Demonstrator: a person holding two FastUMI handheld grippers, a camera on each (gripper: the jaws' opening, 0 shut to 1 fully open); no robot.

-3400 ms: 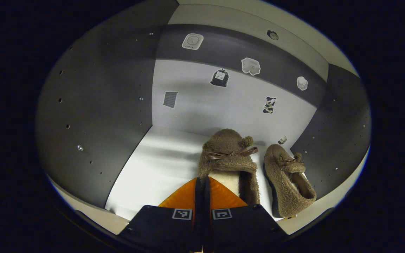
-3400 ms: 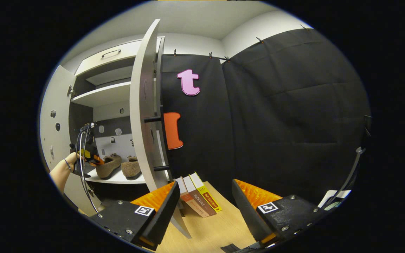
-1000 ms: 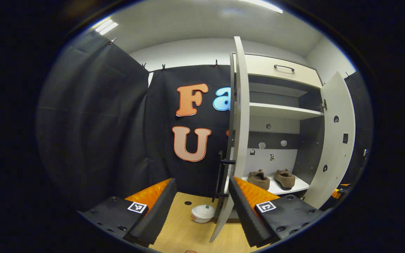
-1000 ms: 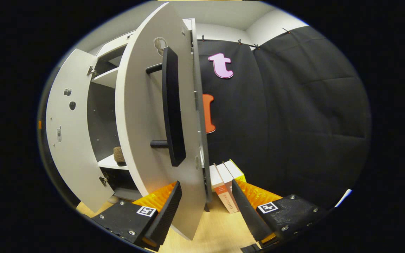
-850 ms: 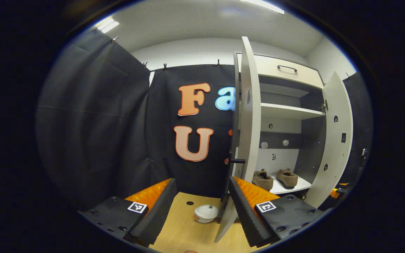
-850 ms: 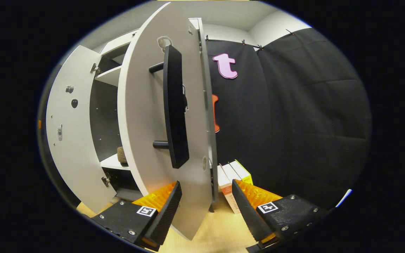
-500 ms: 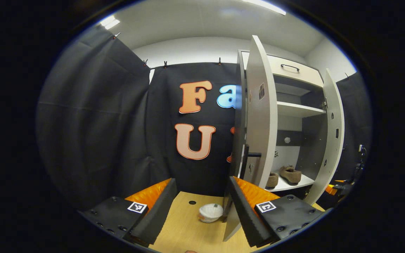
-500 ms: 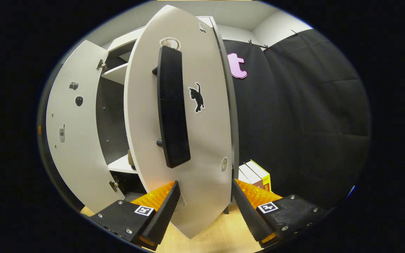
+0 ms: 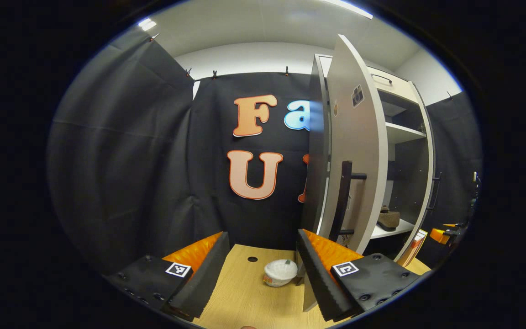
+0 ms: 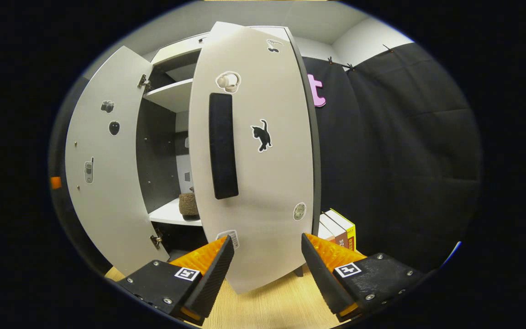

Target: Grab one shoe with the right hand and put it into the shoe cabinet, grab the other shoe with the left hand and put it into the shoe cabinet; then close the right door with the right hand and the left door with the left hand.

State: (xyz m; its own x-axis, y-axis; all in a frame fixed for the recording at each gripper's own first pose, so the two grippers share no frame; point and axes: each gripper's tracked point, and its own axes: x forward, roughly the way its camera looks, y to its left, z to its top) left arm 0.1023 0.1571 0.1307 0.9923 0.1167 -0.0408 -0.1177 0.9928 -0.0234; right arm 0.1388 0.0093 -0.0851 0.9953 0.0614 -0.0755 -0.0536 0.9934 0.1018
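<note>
Both shoes look shelved: a brown fuzzy slipper (image 9: 388, 218) sits on the lower shelf (image 9: 393, 229) of the shoe cabinet (image 9: 400, 132); from the right gripper view one slipper (image 10: 188, 204) shows in the gap between the doors. What's left is the doors.

Right gripper (image 10: 266, 256): jaws spread wide, empty, right in front of the right door (image 10: 254, 155); cannot tell if a finger touches the panel. That door is part-swung, its front with the cat sticker (image 10: 261, 135) and the long black bar handle (image 10: 223, 146) facing the gripper.

Left gripper (image 9: 259, 251): jaws apart, nothing held, just beside the left door (image 9: 356, 151), near its lower edge. That door stands ajar, edge-on, its own black bar handle (image 9: 341, 201) on the outer face. A small white bowl (image 9: 280, 273) lies on the wood floor (image 9: 244, 297) near the door's foot, with books (image 10: 338, 230) by the cabinet's right side.

Handling, my read: the doors are stiff, light laminate panels on hinges, smooth and a bit slippery, and should swing freely. No grip is needed; push flat on the outer face near the handle side, far from the hinges, for leverage. The padded bar is the spot to clamp if a pull is wanted. The slippers are soft and set back on the shelf, probably out of the doors' path.
</note>
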